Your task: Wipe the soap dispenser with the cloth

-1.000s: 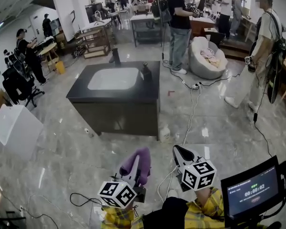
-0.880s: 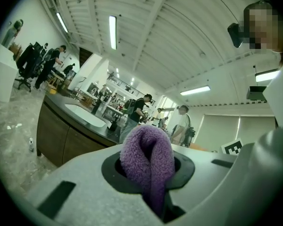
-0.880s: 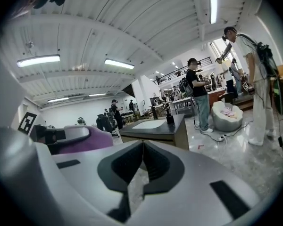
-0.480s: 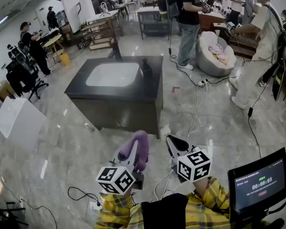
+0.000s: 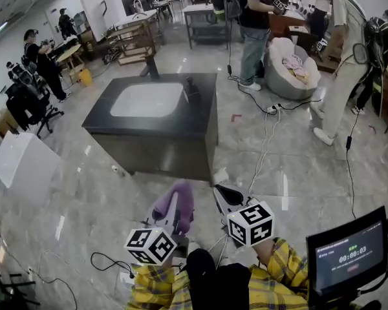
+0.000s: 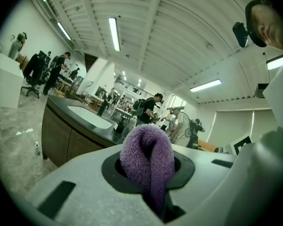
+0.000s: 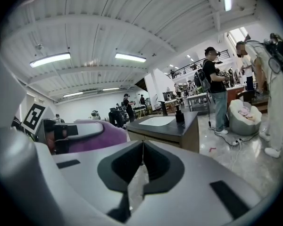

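Note:
The dark soap dispenser (image 5: 193, 90) stands on the black sink counter (image 5: 200, 124), at the right of the white basin; the counter is well ahead of me. A folded purple cloth (image 5: 175, 203) sticks up out of my left gripper (image 5: 180, 196), which is shut on it. In the left gripper view the cloth (image 6: 148, 157) fills the jaw gap and the dispenser (image 6: 119, 125) is small and far off. My right gripper (image 5: 224, 192) is beside the left one, shut and holding nothing. In the right gripper view the jaws meet edge to edge, with the dispenser (image 7: 179, 114) far beyond them.
A faucet (image 5: 152, 66) rises at the counter's far edge. Cables (image 5: 262, 150) run over the floor to the right, and a small white bottle (image 5: 220, 176) lies by the counter's near corner. People (image 5: 252, 24) stand behind, a white box (image 5: 22, 166) sits left, and a screen (image 5: 349, 254) is lower right.
Both grippers and my view have moved forward toward the counter, which now looks nearer. The cloth stays clamped in the left gripper. People in the background have shifted.

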Motion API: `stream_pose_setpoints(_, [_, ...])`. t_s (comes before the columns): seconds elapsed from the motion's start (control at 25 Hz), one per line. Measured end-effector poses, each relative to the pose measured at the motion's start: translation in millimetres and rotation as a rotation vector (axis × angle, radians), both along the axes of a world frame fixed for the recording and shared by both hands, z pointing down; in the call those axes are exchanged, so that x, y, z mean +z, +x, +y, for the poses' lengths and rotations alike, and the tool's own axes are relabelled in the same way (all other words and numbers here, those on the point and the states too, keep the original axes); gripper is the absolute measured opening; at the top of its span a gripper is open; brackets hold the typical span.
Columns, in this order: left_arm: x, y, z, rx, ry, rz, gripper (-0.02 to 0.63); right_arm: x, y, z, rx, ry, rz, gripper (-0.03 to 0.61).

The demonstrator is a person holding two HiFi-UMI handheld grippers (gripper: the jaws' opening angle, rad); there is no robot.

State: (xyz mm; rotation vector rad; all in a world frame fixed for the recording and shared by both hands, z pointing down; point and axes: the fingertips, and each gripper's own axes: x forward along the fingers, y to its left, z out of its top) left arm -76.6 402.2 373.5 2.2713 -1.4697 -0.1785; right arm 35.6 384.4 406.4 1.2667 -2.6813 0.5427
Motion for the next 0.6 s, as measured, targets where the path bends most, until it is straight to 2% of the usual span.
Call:
stream_pose_setpoints(0.2, [4,-6,-26,0.019,0.006,-0.046,0.043,7,-3,-17,0.027,-0.013,0.001,0.006])
stream_pose_setpoints(0.36, [5,2,-52,0.054,0.001,-0.029,0.043,8,2,-42,0.054,-0.032,0.005,0.006])
stream_pose_setpoints(0.6, [11,-7,-92,0.085,0.025,-0.009,0.043,10,-10,-76,0.068,-0.017,0.04,0.006])
